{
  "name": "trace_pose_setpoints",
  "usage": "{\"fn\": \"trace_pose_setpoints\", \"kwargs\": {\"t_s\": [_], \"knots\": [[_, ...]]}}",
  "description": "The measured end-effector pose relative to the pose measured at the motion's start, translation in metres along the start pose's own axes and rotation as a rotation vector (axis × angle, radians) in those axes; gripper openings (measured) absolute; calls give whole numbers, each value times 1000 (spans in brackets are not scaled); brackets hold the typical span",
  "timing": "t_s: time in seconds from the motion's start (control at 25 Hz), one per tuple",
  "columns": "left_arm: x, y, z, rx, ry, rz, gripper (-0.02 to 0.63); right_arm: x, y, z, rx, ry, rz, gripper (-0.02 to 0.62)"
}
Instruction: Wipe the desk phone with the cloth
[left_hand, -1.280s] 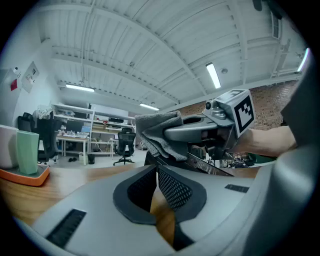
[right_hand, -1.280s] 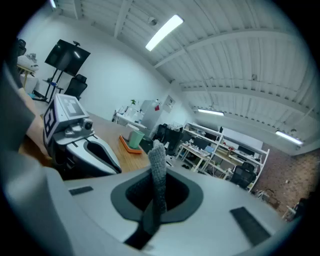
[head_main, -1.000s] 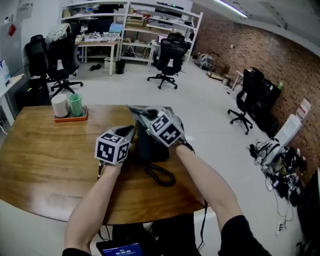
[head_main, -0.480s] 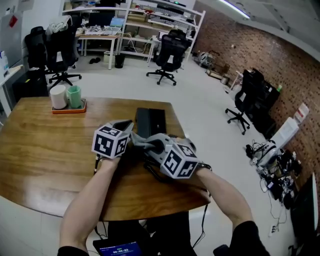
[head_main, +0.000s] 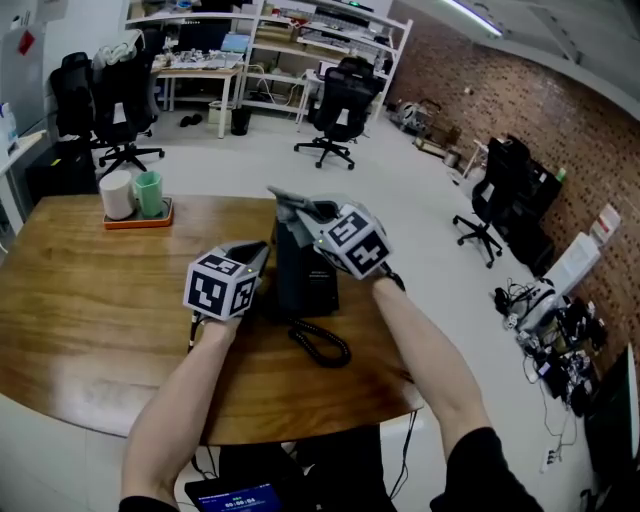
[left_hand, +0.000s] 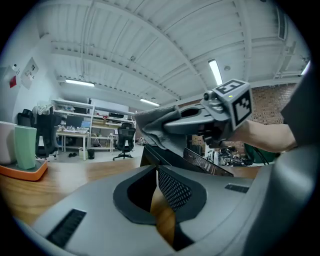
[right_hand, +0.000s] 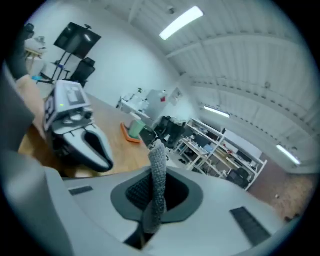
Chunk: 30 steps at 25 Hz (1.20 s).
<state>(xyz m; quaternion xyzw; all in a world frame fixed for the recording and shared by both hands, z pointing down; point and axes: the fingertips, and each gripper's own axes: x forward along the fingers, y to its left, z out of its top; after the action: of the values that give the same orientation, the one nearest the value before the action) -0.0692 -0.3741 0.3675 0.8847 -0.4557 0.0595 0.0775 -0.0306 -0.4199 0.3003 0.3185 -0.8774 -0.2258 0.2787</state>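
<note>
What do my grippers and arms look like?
The left gripper and right gripper are light grey plastic with dark mesh-textured pads inside the jaws. Each carries a cube of black-and-white square markers. Arms are bare below dark sleeves.

Two hand-held grippers (head_main: 258, 250) (head_main: 300, 212), one phone (head_main: 305, 278), one cloth (head_main: 283, 200), two cups (head_main: 118, 193) (head_main: 150, 192), one tray (head_main: 135, 223).

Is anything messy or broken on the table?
Nothing is spilled or broken. The phone sits flat on the table, its curly cord looped loosely in front, and the green cup stands upright on its tray.
</note>
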Motion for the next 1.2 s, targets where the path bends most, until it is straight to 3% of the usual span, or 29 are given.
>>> {"fn": "trace_pose_setpoints", "kwargs": {"t_s": [0.12, 0.24, 0.44, 0.6, 0.8, 0.88, 1.04, 1.2], "knots": [[2, -3, 1, -3, 0, -2, 2, 24, -6, -15, 32, 48, 1, 26], [3, -7, 5, 3, 2, -7, 2, 17, 11, -17, -43, 73, 40, 25], [1, -5, 5, 3, 4, -7, 2, -16, 87, -14, -277, 80, 236, 25], [-1, -6, 6, 4, 4, -8, 2, -52, 137, -25, -364, 55, 352, 25], [1, -6, 5, 5, 5, -14, 2, -90, 177, -42, -491, 69, 571, 26], [1, -5, 4, 6, 5, -14, 2, -80, 148, -34, -440, 54, 500, 26], [1, -5, 3, 3, 3, -15, 2, -35, 35, -12, -185, 9, 129, 26], [2, -8, 3, 3, 4, -21, 2, -13, -32, -15, -39, 17, -121, 26]]}}
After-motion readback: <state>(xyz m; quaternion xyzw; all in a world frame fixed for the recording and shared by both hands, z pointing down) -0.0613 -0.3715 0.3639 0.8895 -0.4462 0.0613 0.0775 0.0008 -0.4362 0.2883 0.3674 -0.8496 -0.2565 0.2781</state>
